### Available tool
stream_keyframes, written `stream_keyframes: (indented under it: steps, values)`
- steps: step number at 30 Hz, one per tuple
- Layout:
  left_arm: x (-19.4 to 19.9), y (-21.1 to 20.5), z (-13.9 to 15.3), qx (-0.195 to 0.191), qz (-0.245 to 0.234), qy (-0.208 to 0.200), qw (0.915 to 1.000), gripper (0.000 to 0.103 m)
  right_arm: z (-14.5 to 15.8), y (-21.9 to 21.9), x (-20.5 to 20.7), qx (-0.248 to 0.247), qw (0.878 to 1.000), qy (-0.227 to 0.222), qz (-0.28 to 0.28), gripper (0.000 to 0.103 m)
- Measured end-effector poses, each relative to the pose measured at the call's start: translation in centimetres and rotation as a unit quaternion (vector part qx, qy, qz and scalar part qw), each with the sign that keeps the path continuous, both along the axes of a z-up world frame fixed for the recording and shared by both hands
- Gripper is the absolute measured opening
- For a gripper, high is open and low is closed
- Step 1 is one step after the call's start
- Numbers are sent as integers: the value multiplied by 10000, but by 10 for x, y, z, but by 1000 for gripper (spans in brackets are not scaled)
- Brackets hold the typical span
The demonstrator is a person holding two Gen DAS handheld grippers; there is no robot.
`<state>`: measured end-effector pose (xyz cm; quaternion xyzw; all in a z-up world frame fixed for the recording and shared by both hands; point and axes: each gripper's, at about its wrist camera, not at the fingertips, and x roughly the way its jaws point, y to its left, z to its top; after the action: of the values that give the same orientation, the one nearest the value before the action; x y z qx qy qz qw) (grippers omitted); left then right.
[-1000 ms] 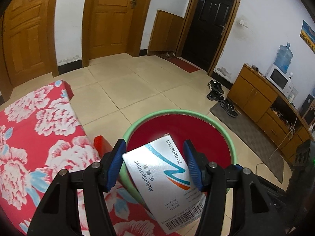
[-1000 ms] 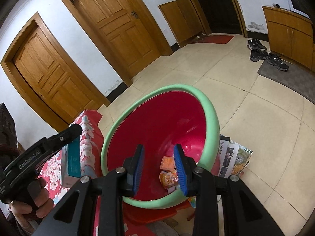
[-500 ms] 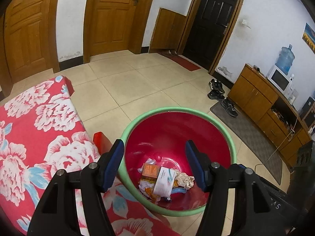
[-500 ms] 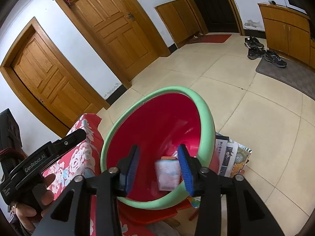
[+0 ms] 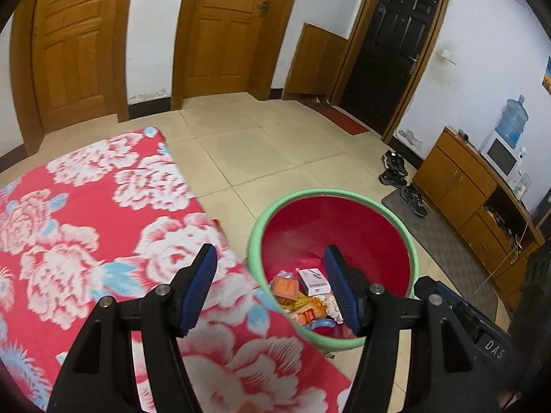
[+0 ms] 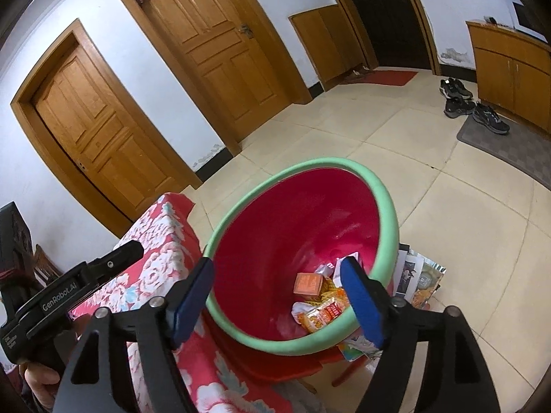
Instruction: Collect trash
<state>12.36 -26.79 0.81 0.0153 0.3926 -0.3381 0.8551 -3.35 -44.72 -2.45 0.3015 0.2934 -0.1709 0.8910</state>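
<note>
Hovering over the edge of the floral tablecloth [image 5: 103,227], left gripper [image 5: 270,280] with jaws spread wide and nothing between the blue pads [image 5: 199,284]. Right gripper [image 6: 279,297] likewise wide apart and empty, aimed into the bin [image 6: 385,206] from above its near rim.

Bin: red inside, green foam-like rim [image 5: 330,194], standing on the tiled floor [image 5: 261,148] just beside the cloth-covered table, its near rim touching or overlapping the cloth edge in the left wrist view.

Trash at the bottom of the bin: white medicine box [image 5: 313,280] lying flat, face up, beside an orange small box [image 5: 285,286]; below them orange snack wrappers [image 5: 308,313] and a crumpled silvery bit [image 5: 332,309], all heaped together. Same heap in the right wrist view: orange small box [image 6: 307,284], snack wrappers [image 6: 322,315], white medicine box [image 6: 347,261] partly hidden behind the right blue pad.

Printed papers [image 6: 418,280] on the floor against the far side of the bin, a red stool [image 6: 275,364] under the bin. Left gripper's body marked GenRobot.AI at the left edge of the right wrist view, a hand [image 6: 39,378] around its handle.

Farther off: wooden doors [image 5: 220,31], a dark door [image 5: 392,55], shoes [image 5: 401,180] by a grey mat [image 5: 447,241], wooden cabinet [image 5: 461,186] carrying a microwave [image 5: 501,156] and water bottle [image 5: 513,122].
</note>
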Motion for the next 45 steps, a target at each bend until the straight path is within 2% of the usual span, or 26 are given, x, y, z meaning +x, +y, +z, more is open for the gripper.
stream_keyframes:
  steps: [11,24,35,45]
  values:
    - [-12,62,17,-3,629,-139,9979,64,25,41,3,-270,9987,-121,404,90]
    - [-36,124,36,-8,1238,-352,9917,64,53,93,-3,-648,9936,-323,866,94]
    - [-60,171,48,153,1810,-483,9822,64,75,139,-10,-955,9857,-463,1308,96]
    - [-75,202,52,209,2253,-504,9728,64,79,164,-13,-1012,9809,-486,1589,96]
